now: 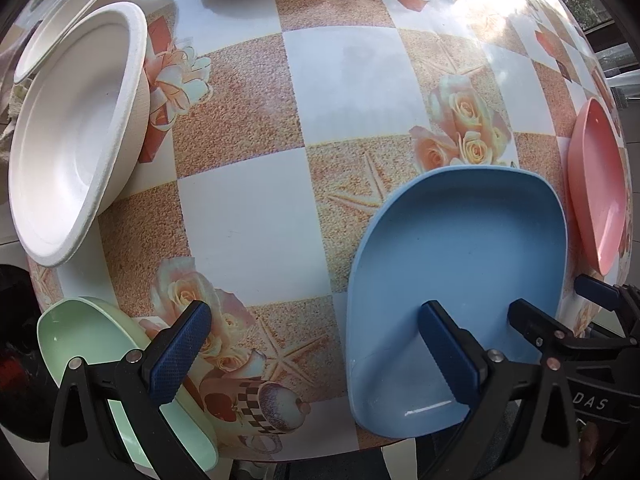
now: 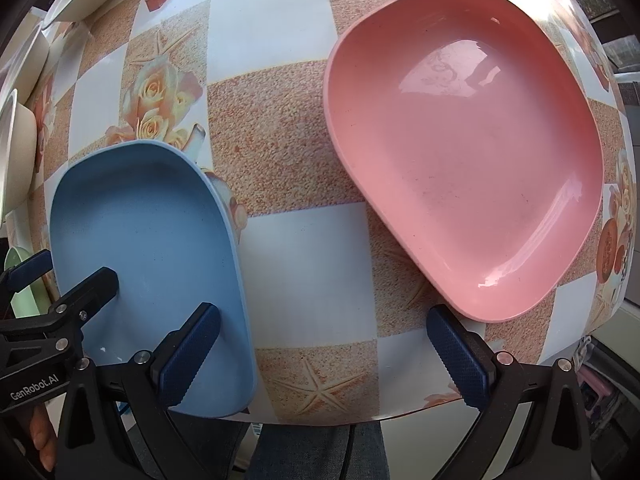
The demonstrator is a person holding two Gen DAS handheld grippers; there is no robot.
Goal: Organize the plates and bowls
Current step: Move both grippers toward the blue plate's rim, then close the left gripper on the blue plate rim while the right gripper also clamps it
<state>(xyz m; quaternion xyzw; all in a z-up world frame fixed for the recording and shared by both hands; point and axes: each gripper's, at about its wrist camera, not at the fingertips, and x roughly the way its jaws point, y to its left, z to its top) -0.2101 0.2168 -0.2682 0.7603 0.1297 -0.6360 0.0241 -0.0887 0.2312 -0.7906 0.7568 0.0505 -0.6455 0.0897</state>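
Observation:
A blue plate [image 1: 460,280] lies at the table's front edge, between a pink plate [image 1: 600,188] on its right and a green plate [image 1: 80,340] on its left. A white bowl [image 1: 68,132] stands at the far left with a white plate [image 1: 72,12] behind it. My left gripper [image 1: 316,352] is open and empty above the front edge, its right finger over the blue plate. My right gripper [image 2: 324,356] is open and empty between the blue plate [image 2: 148,248] and the pink plate [image 2: 468,152]. The right gripper's fingers [image 1: 536,328] also show in the left view.
The table [image 1: 340,92] has a checkered floral cloth. White dishes [image 2: 20,80] sit at the far left in the right wrist view. The table's front edge [image 2: 320,420] lies just ahead of the grippers, with the person's lap below it.

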